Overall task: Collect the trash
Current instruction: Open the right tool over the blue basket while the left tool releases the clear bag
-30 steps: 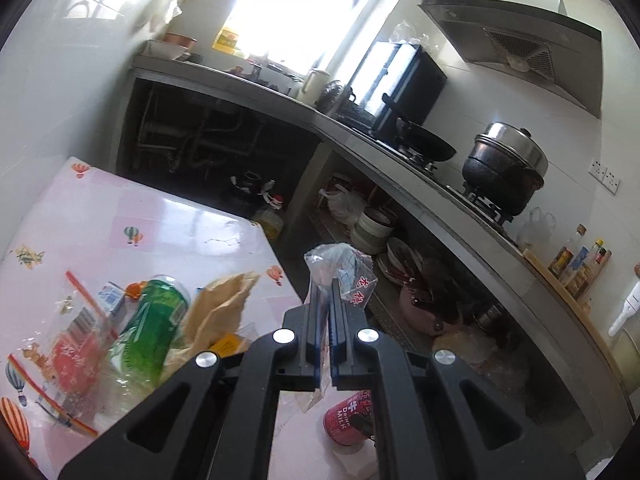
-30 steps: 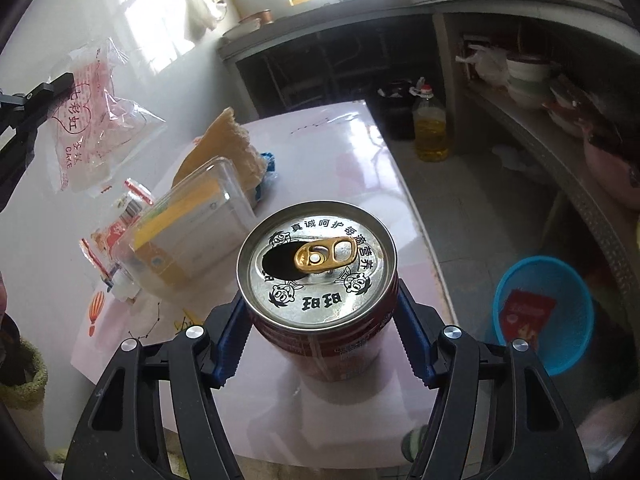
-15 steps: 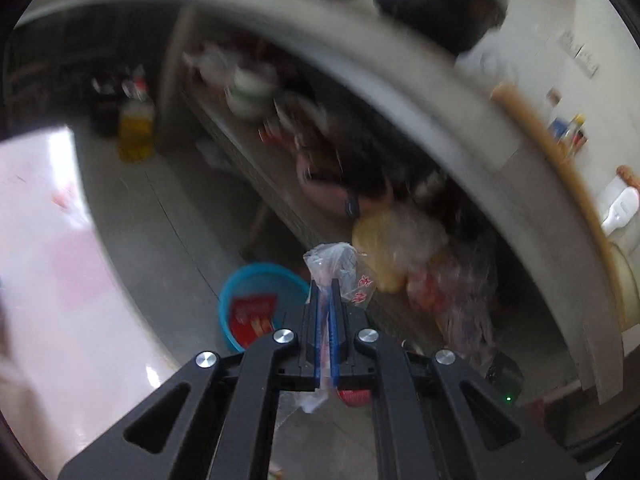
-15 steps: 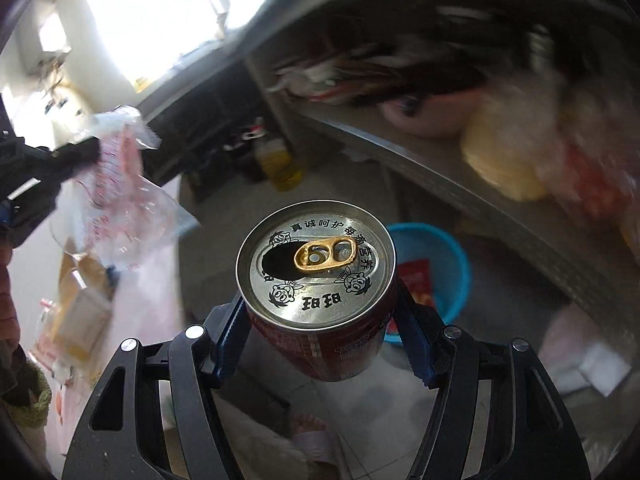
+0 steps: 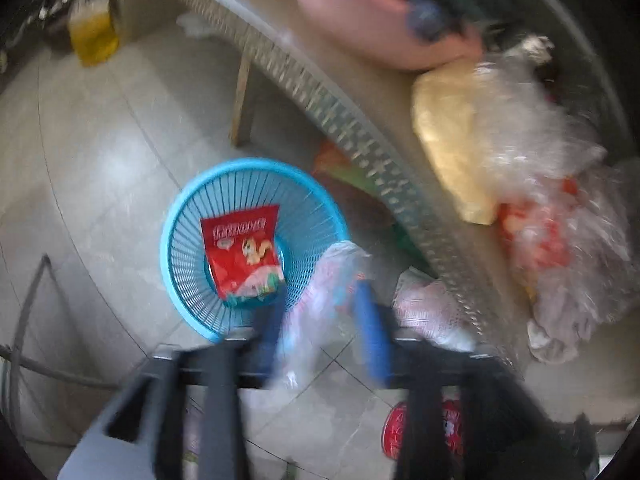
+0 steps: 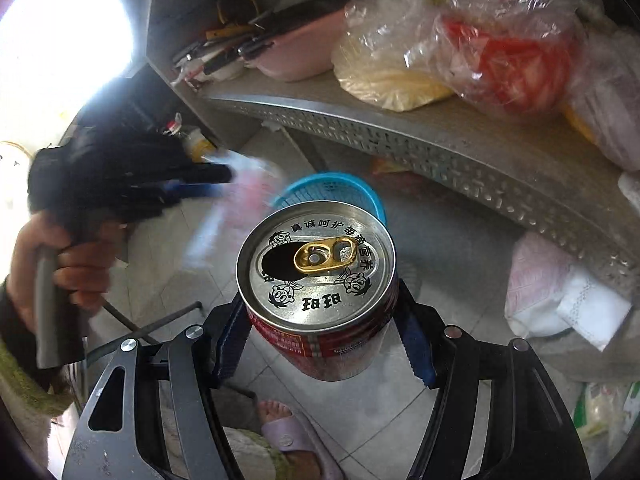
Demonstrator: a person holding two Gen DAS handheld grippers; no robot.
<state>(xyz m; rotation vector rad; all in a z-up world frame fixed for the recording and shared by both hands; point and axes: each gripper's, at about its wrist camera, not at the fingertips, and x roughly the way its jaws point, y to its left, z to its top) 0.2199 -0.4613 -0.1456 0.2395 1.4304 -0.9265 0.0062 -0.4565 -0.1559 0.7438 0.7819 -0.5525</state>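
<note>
My left gripper (image 5: 320,320) stands open above the floor. A clear plastic bag with red print (image 5: 316,300) hangs blurred between its blue pads, just right of a blue mesh basket (image 5: 180,280). A red snack packet (image 5: 240,252) lies in the basket. My right gripper (image 6: 320,336) is shut on a red drink can (image 6: 320,280) with its tab open. The right wrist view shows the left gripper (image 6: 216,184), the blurred bag (image 6: 236,208) and the basket's rim (image 6: 332,186) behind the can.
A perforated metal shelf edge (image 6: 440,140) runs across, holding a pink basin (image 6: 296,48) and full plastic bags (image 6: 500,40). An oil bottle (image 5: 92,28) stands on the tiled floor. A sandalled foot (image 6: 288,432) is below the can.
Both grippers swung from the table toward the floor and the blue basket. The left jaws have opened and the bag is slipping free. The can stays gripped.
</note>
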